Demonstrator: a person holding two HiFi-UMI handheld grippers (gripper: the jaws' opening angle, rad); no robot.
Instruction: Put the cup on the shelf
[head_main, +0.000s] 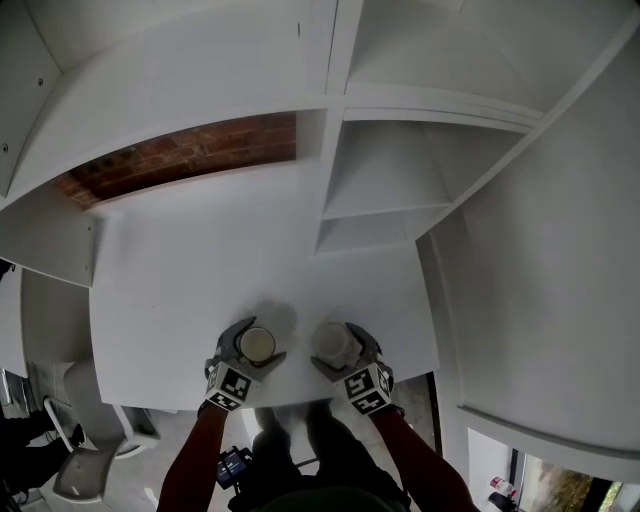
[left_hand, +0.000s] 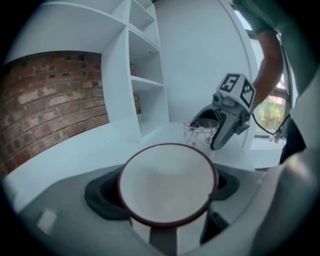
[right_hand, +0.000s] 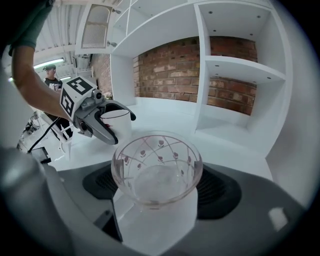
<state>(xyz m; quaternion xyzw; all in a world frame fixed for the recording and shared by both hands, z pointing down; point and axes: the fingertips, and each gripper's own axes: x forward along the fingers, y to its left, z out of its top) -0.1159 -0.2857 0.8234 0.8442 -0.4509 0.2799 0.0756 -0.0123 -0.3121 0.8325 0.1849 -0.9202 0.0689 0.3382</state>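
Two cups stand side by side near the front edge of the white table (head_main: 200, 260). My left gripper (head_main: 255, 340) has its jaws against the sides of a white cup with a dark red rim (left_hand: 167, 185), which is empty. My right gripper (head_main: 338, 340) holds a clear glass cup with a small flower pattern (right_hand: 157, 170) in the same way. From each gripper view the other gripper shows with its cup: the right gripper (left_hand: 210, 130) with the glass cup (left_hand: 200, 132), the left gripper (right_hand: 112, 122) with the white cup (right_hand: 117, 120).
White shelf compartments (head_main: 385, 215) rise at the back right of the table, all bare, with a brick wall (head_main: 190, 150) behind the left part. A tall white panel (head_main: 560, 250) closes the right side. A chair (head_main: 80, 470) stands on the floor at lower left.
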